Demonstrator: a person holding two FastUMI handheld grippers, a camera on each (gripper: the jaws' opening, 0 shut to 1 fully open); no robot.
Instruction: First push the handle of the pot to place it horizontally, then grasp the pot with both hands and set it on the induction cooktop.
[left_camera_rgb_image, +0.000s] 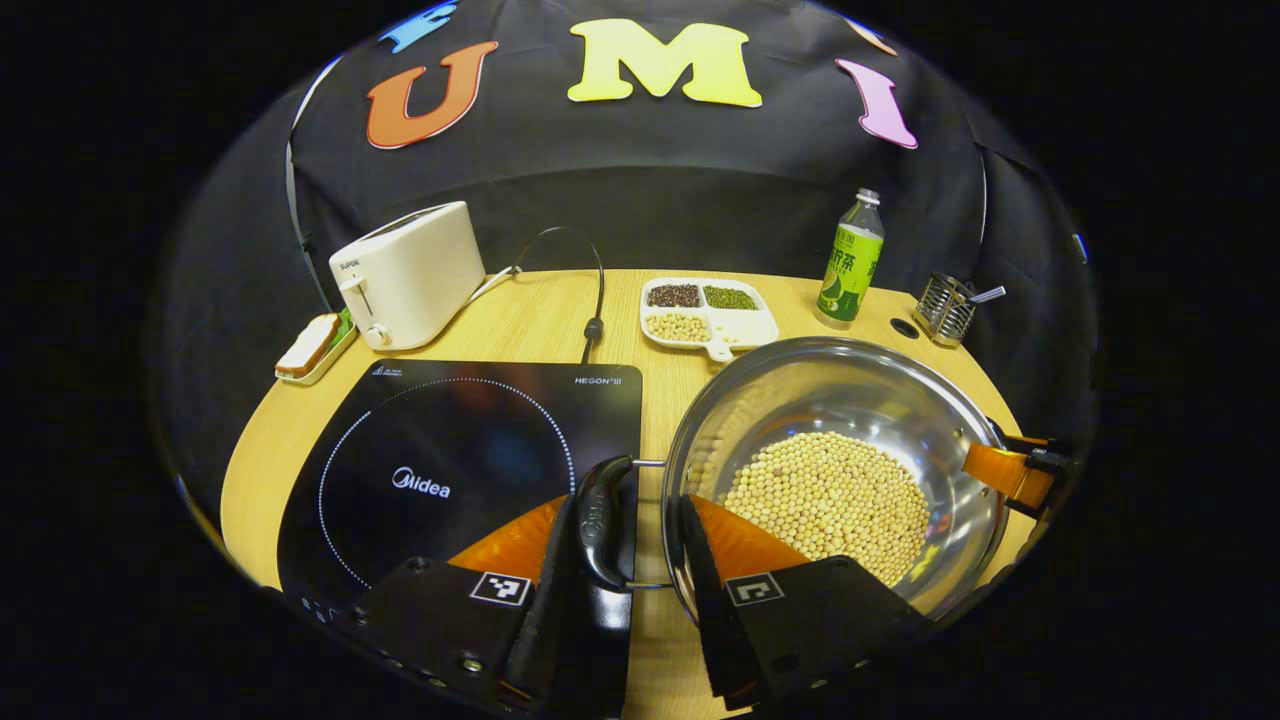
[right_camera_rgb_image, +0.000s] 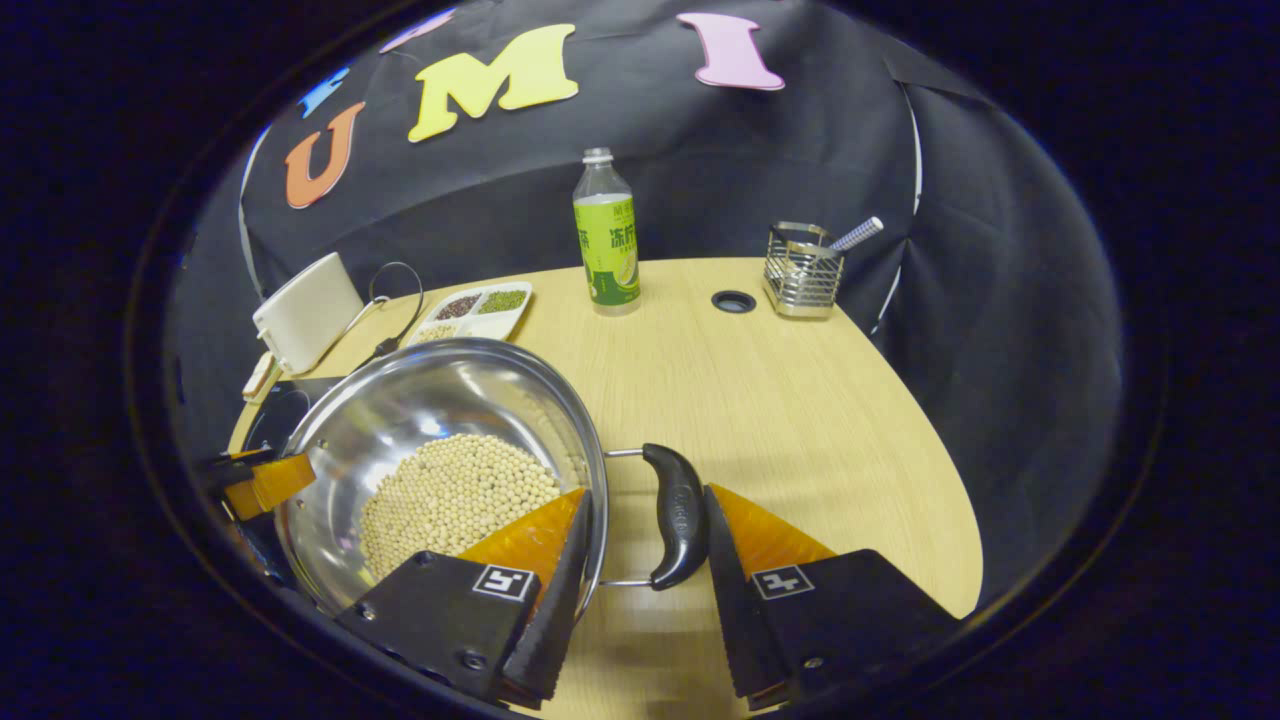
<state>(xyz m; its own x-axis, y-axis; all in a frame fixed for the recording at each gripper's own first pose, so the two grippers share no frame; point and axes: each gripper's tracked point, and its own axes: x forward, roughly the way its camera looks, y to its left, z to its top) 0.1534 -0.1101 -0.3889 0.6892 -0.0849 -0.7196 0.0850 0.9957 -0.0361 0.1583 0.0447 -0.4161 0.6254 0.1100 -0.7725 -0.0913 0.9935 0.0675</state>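
Sitting just right of the cooktop (left_camera_rgb_image: 460, 470), the pot (left_camera_rgb_image: 835, 470) of beans waits. The left gripper (left_camera_rgb_image: 620, 610) is spread around its left handle (left_camera_rgb_image: 603, 520). The right gripper (right_camera_rgb_image: 640, 610) is spread around its right handle (right_camera_rgb_image: 675, 515), ready to lift evenly.

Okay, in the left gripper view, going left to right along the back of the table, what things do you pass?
Sandwich on a small tray → toaster → black power cord → divided dish of beans → green bottle → wire utensil holder.
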